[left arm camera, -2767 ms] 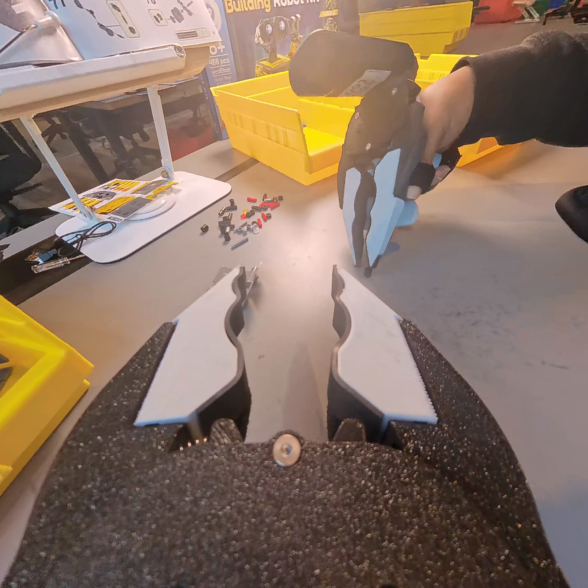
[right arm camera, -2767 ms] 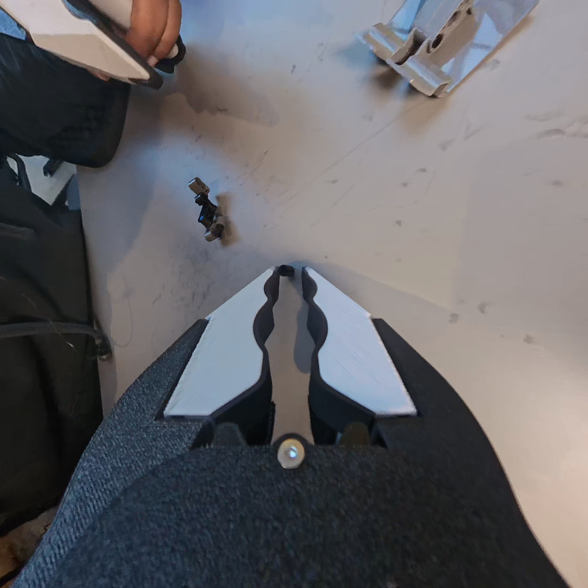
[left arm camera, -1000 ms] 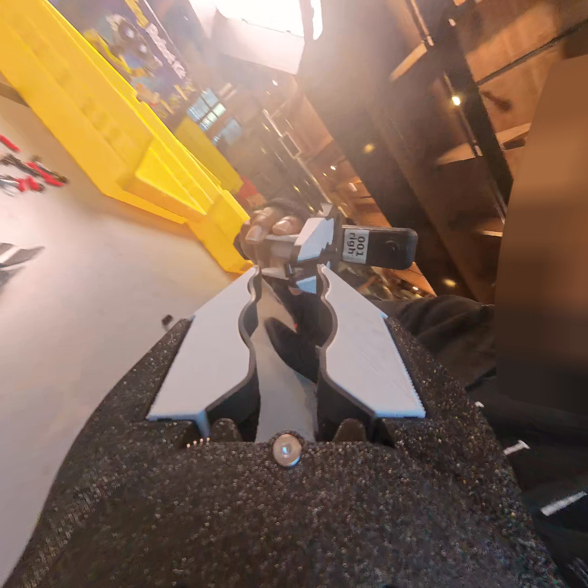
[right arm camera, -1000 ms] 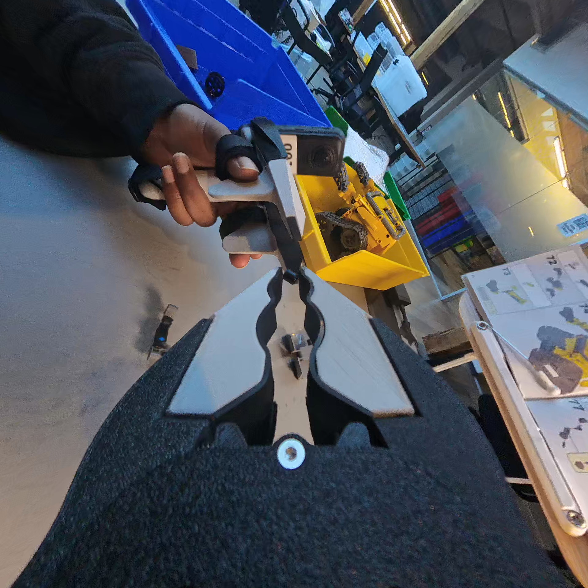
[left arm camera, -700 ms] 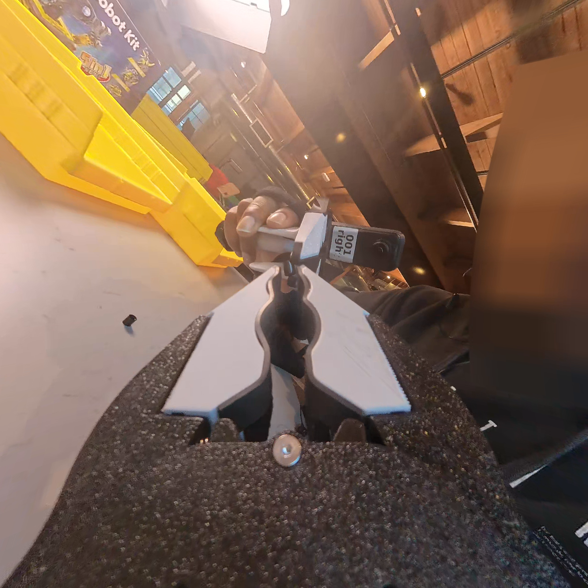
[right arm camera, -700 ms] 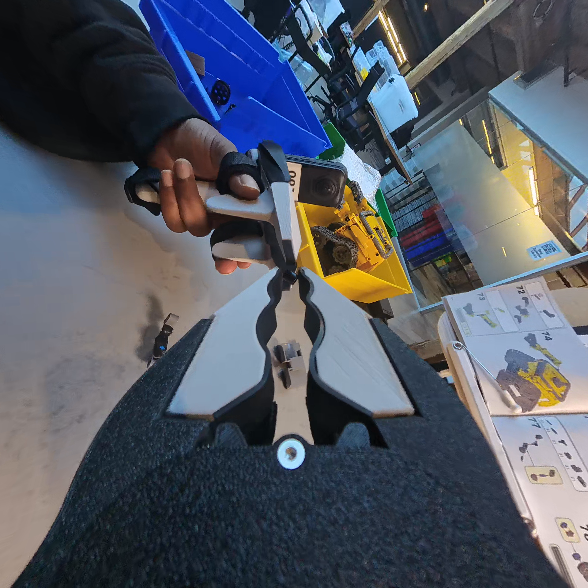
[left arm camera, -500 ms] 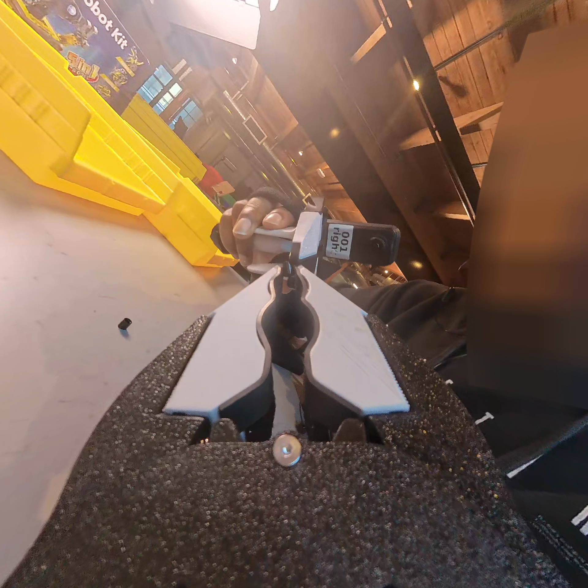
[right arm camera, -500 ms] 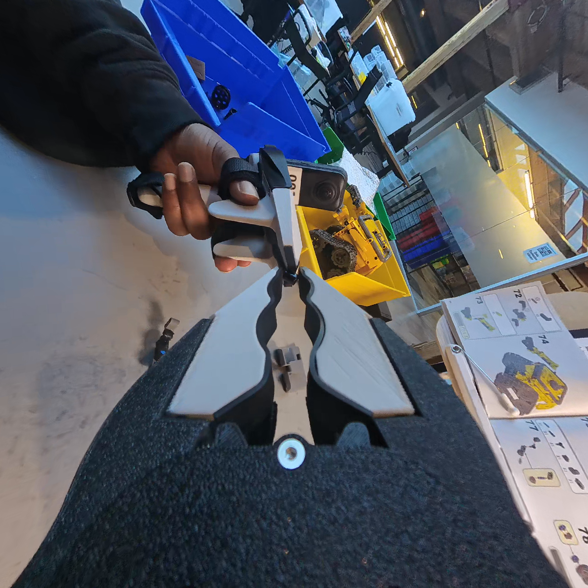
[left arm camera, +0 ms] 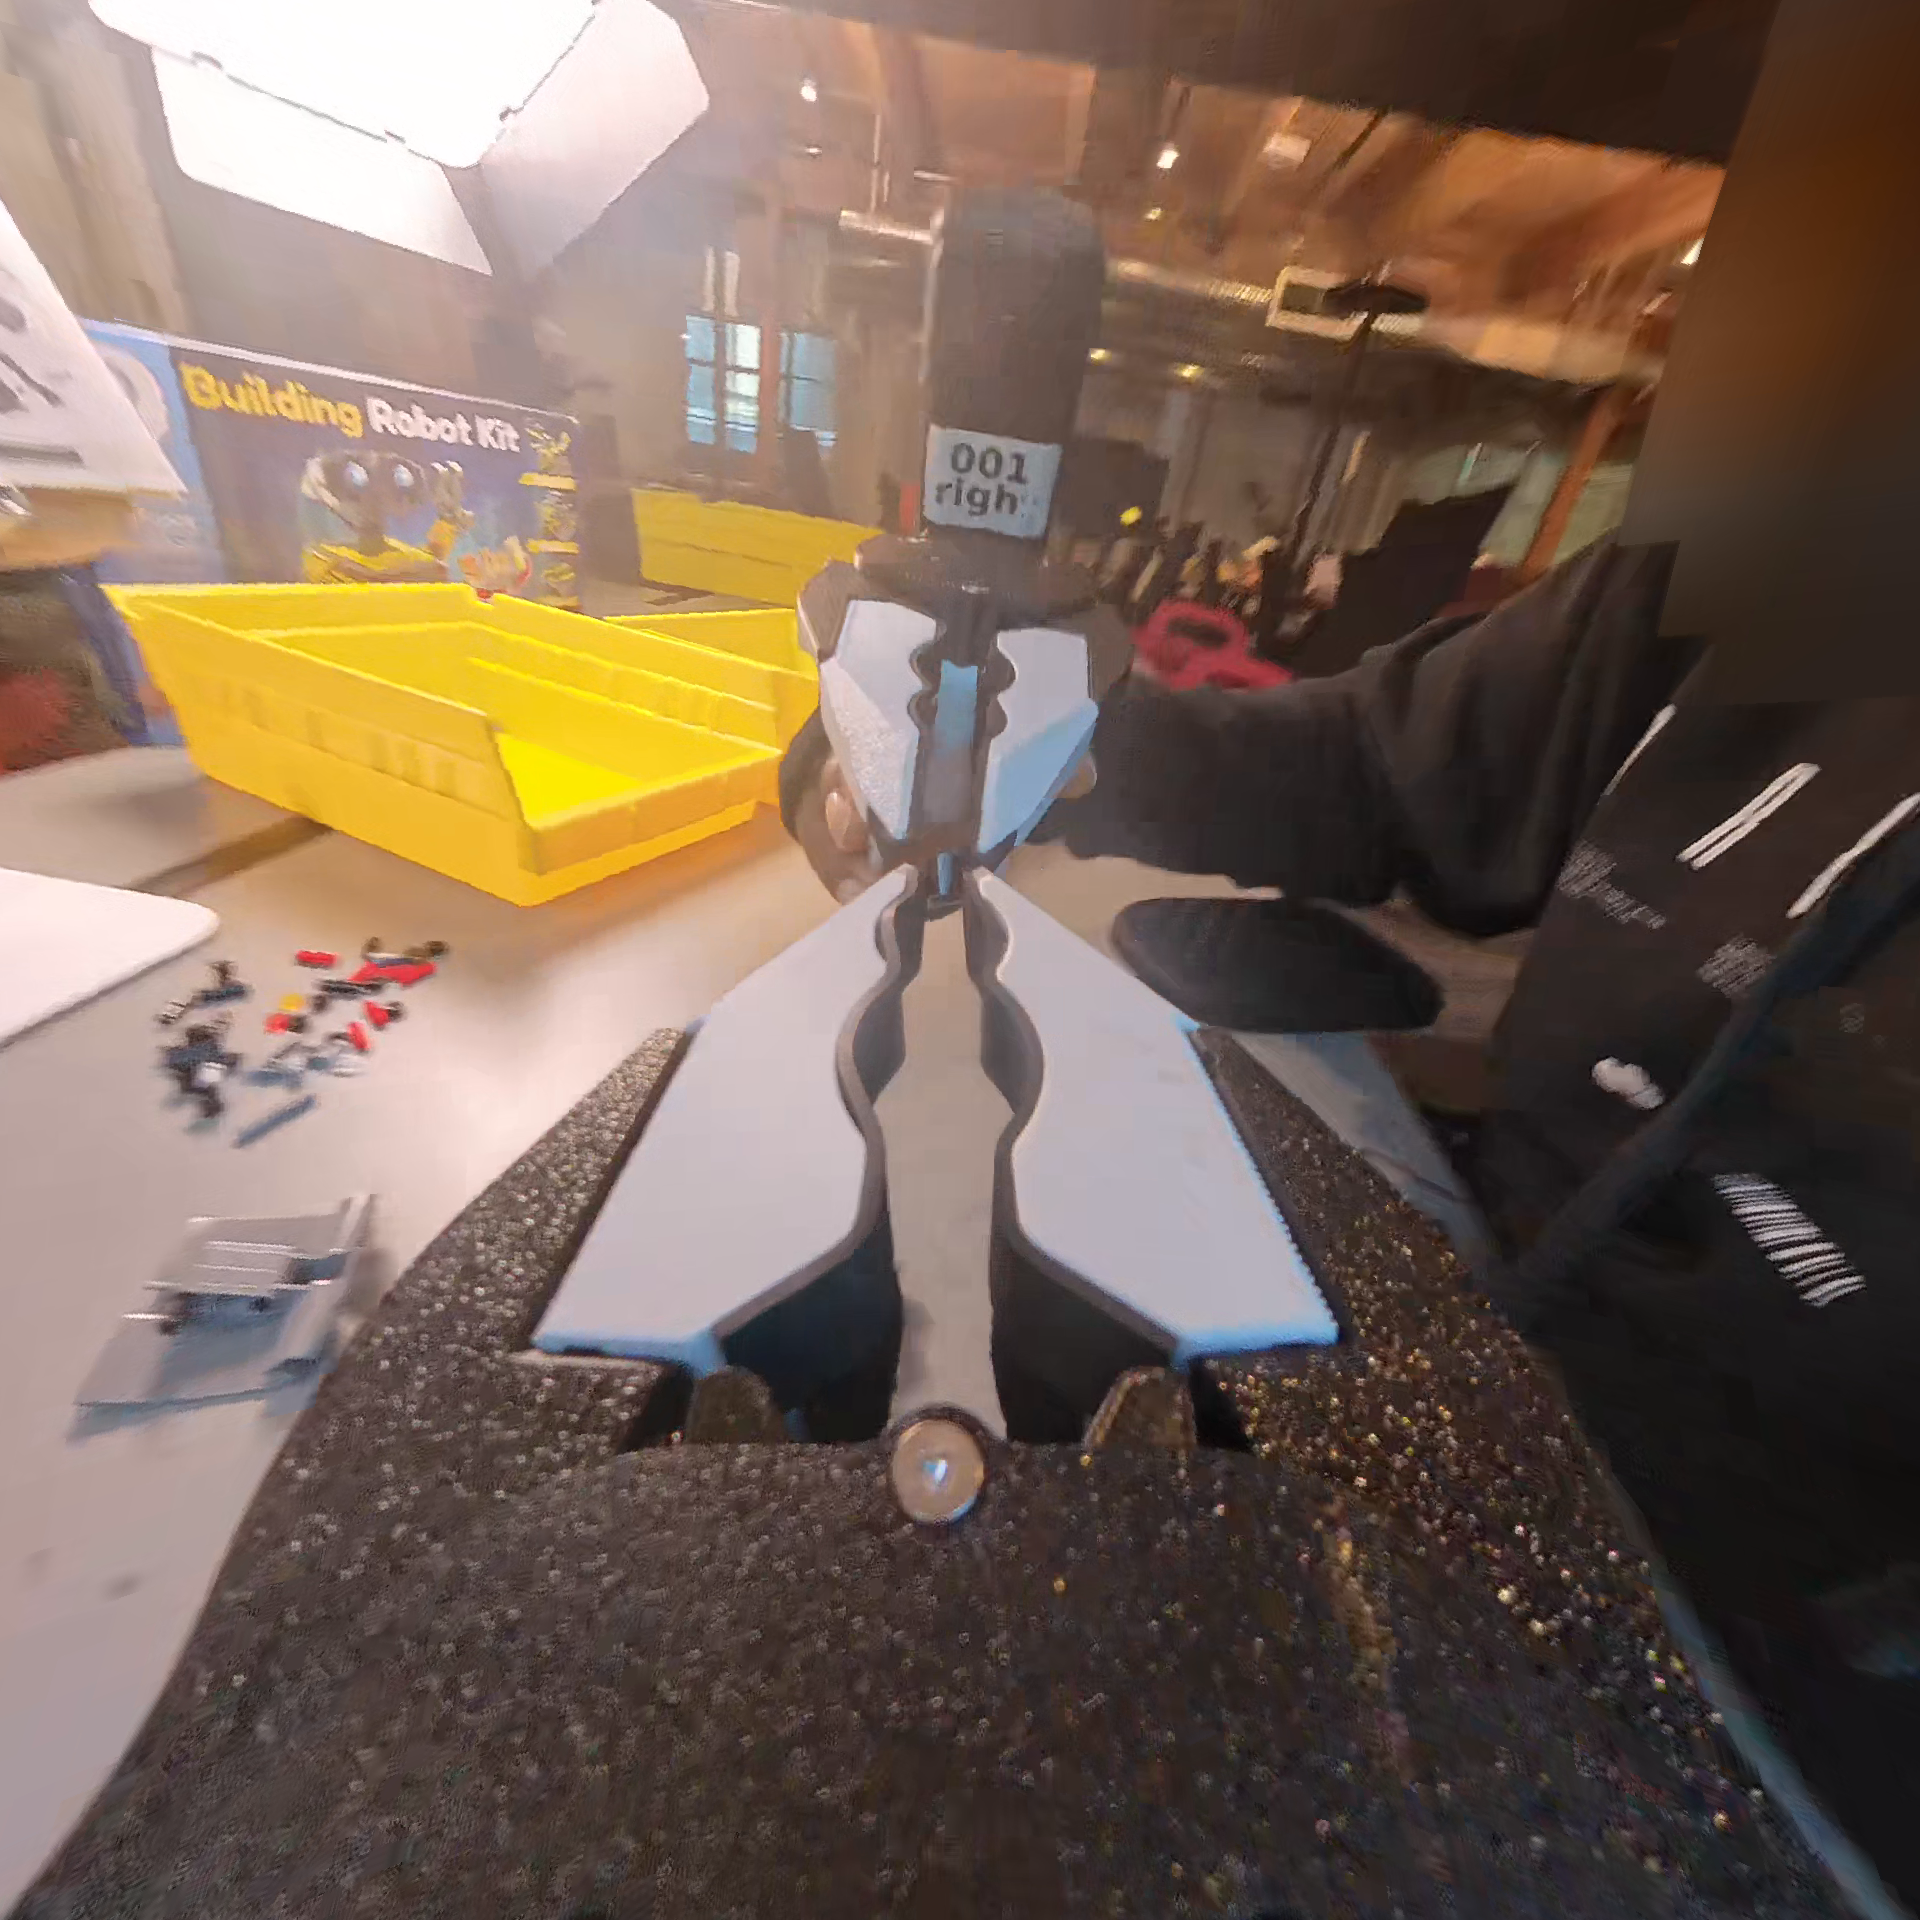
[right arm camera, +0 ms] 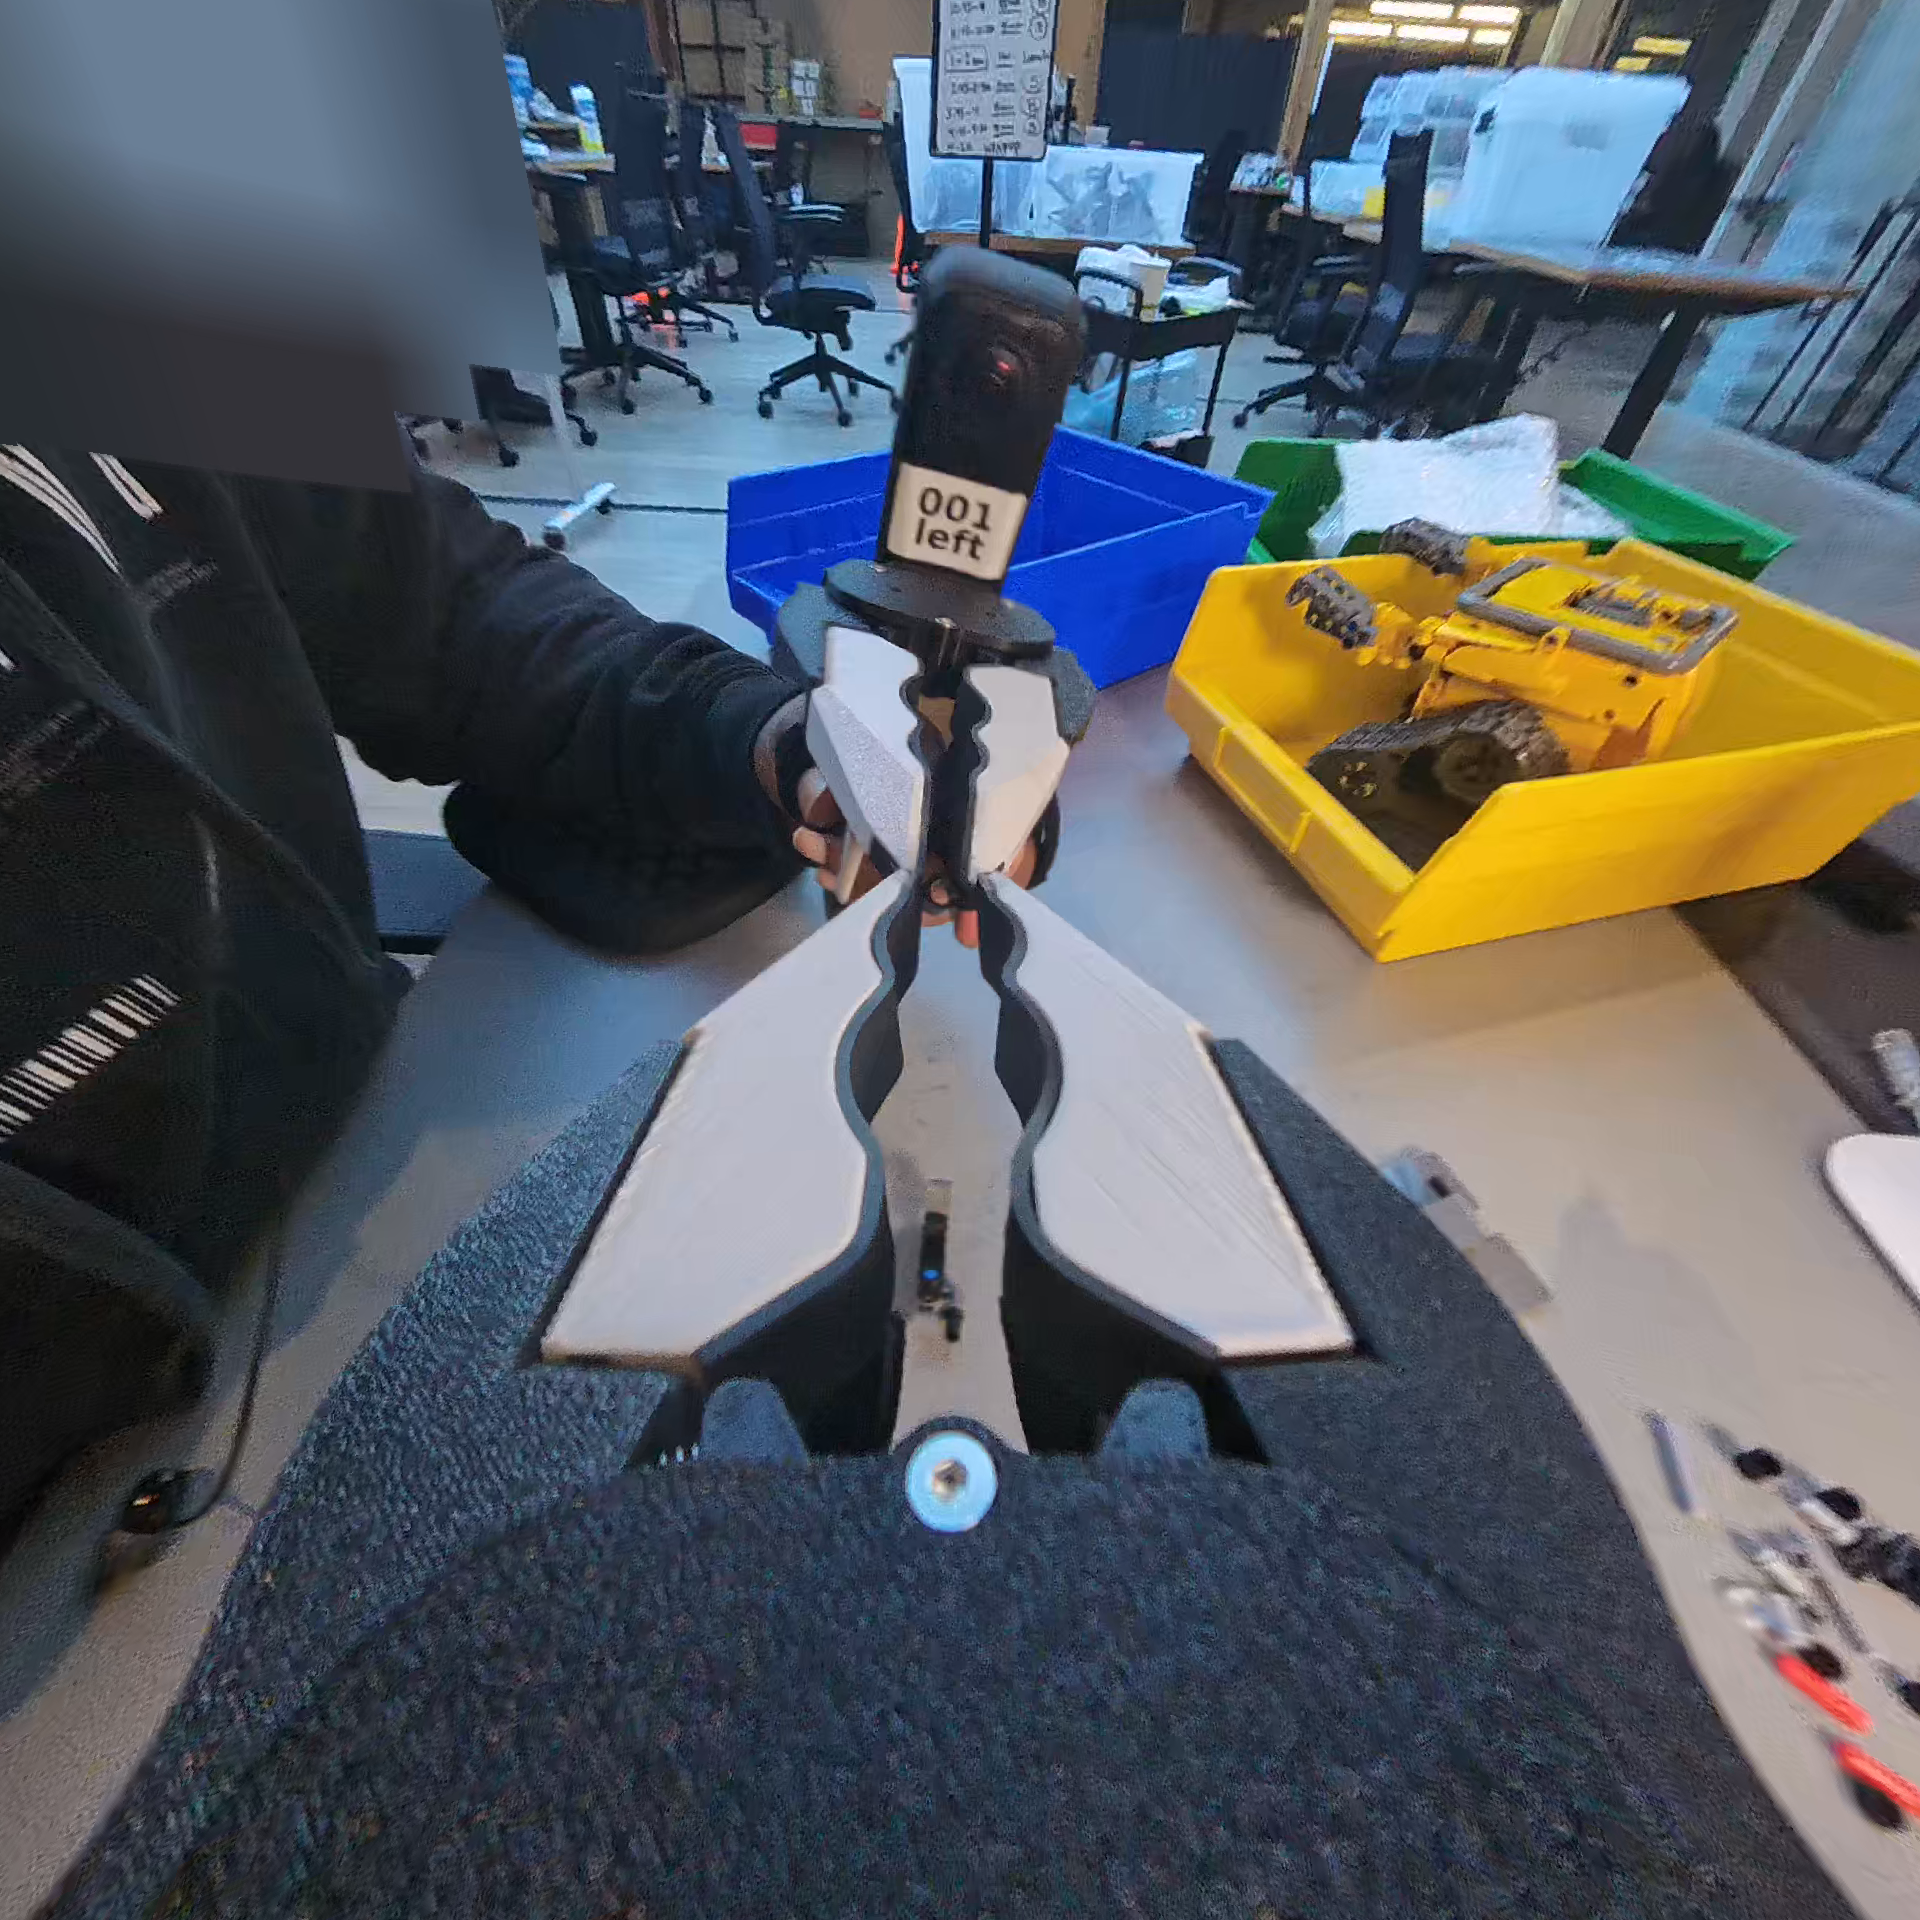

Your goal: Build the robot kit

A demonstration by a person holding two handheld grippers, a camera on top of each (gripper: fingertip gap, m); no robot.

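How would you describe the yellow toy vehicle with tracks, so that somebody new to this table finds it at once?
Look at the three bins across the grey table in the right wrist view: blue bin, green bin, yellow bin. The tracked toy vehicle lies inside the yellow one. It is the only built model; other parts are loose small pieces.

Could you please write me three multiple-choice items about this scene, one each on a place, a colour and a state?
1. Where does the yellow tracked model lie?
A on the table
B in the yellow bin
C on a chair

2. What colour is the bin right behind the left gripper?
A red
B blue
C white

3. How do the two grippers stand?
A tip to tip
B far apart
C side by side

Answers: 1 B, its walls surround the model. 2 B, the blue bin shows behind it. 3 A, the right gripper points at the left one's tips.
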